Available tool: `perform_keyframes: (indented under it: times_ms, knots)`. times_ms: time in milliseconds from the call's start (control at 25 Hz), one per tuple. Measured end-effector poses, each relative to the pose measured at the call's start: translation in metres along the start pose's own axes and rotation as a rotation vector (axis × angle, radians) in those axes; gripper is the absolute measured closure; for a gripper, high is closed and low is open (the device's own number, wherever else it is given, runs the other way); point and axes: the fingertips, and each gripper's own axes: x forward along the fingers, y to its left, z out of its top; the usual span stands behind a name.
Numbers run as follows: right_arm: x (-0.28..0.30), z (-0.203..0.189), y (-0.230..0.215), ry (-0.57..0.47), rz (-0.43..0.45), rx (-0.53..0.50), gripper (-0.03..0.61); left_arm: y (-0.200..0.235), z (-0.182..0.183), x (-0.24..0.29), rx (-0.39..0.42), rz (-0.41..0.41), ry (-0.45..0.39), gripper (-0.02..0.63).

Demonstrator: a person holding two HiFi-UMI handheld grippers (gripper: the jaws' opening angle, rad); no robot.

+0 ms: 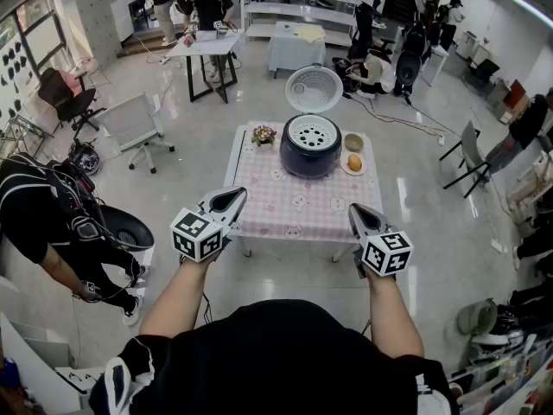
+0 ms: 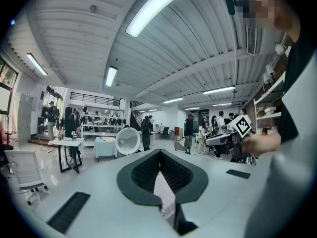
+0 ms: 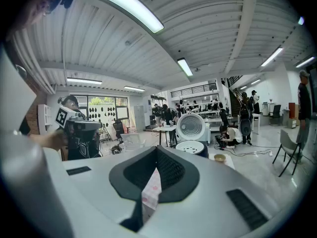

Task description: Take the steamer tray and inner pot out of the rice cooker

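Observation:
A dark blue rice cooker (image 1: 309, 150) stands at the far side of a small table with a pink checked cloth (image 1: 294, 204). Its round lid (image 1: 314, 87) is swung up and back. A white perforated steamer tray (image 1: 312, 132) sits in the cooker's mouth; the inner pot is hidden beneath it. My left gripper (image 1: 226, 200) hovers at the table's near left corner, shut and empty. At the near right corner my right gripper (image 1: 361, 217) is also shut with nothing in it. The right gripper view shows the cooker (image 3: 194, 147) and lid (image 3: 190, 127) ahead, well beyond the closed jaws.
Beside the cooker on the right are a small bowl (image 1: 353, 142) and a plate with an orange item (image 1: 353, 162); a small decorated object (image 1: 263, 134) stands on its left. A person in black (image 1: 43, 223) crouches at the left near an office chair (image 1: 134, 124). More tables and people fill the back.

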Motion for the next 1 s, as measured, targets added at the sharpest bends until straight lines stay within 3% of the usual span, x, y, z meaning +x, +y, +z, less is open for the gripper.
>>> perform_keyframes:
  times_ms: [640, 760, 880, 1000]
  knots:
    - [-0.001, 0.000, -0.007, -0.010, 0.005, 0.023, 0.572, -0.008, -0.011, 0.009, -0.006, 0.002, 0.012, 0.591]
    - [-0.003, 0.001, -0.004, -0.025, -0.010, 0.016, 0.561, -0.009, -0.011, 0.008, -0.012, -0.019, 0.005, 0.552]
    - [-0.005, 0.003, 0.003, -0.044, -0.009, 0.010, 0.444, -0.011, -0.012, 0.006, -0.006, -0.042, 0.010, 0.442]
    - [0.003, 0.000, 0.014, -0.038, -0.004, -0.015, 0.328, -0.005, -0.016, 0.003, -0.005, -0.063, 0.012, 0.389]
